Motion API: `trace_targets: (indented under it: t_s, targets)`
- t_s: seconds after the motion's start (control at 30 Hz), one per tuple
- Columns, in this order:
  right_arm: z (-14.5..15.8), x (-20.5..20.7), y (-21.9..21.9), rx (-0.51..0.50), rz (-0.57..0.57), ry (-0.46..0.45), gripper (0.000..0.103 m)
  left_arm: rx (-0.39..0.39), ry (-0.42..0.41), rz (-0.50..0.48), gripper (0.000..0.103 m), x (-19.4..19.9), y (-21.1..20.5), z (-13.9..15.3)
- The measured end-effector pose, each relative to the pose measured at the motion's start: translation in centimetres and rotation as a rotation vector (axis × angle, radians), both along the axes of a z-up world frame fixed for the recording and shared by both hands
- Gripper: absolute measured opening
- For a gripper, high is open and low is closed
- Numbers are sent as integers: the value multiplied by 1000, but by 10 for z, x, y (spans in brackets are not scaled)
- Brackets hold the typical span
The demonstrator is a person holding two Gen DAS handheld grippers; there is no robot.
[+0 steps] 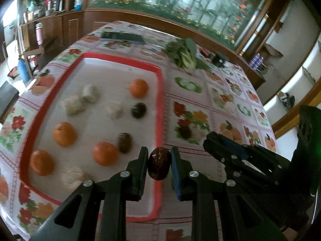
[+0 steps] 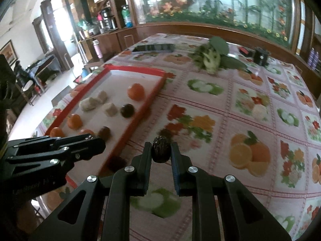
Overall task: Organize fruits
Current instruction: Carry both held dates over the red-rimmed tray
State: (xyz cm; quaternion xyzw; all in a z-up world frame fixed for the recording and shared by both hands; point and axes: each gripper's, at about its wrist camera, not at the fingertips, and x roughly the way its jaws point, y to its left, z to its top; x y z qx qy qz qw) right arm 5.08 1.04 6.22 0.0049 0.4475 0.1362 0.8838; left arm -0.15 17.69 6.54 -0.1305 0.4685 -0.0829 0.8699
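Two tools, each clenched on a dark wrinkled fruit. Left tool (image 1: 159, 156) grips a reddish-brown date (image 1: 159, 165) between its pads, poised above the near right rim of the red tray (image 1: 162, 100). Right tool (image 2: 161, 150) pinches a darker, rounder fruit (image 2: 161, 149) over the patterned table (image 2: 230, 120), just right of the tray.

Tray holds four oranges, among them one at the far end (image 1: 138, 88); also pale lumps (image 1: 90, 93) and two dark fruits (image 1: 138, 110), loosely scattered.

Step in hand, by judgement: carry both dark fruits to their grouping. Best done by keeping them clear of the rim, lowering close to the surface beside the other dark pieces, then releasing gently so neither rolls into the oranges.

Pose: both tools angle steeply downward, side by side, each visible at the edge of the other's view.
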Motion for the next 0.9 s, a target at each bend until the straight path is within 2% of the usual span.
trace_targets:
  t_s: [0.37, 0.9]
  targets:
    - [0, 5, 46, 18, 114, 14, 18, 0, 4, 100, 25, -11, 48, -1]
    - [-22, 21, 78, -10, 208, 55, 18, 19, 75, 95, 25, -26, 41, -26]
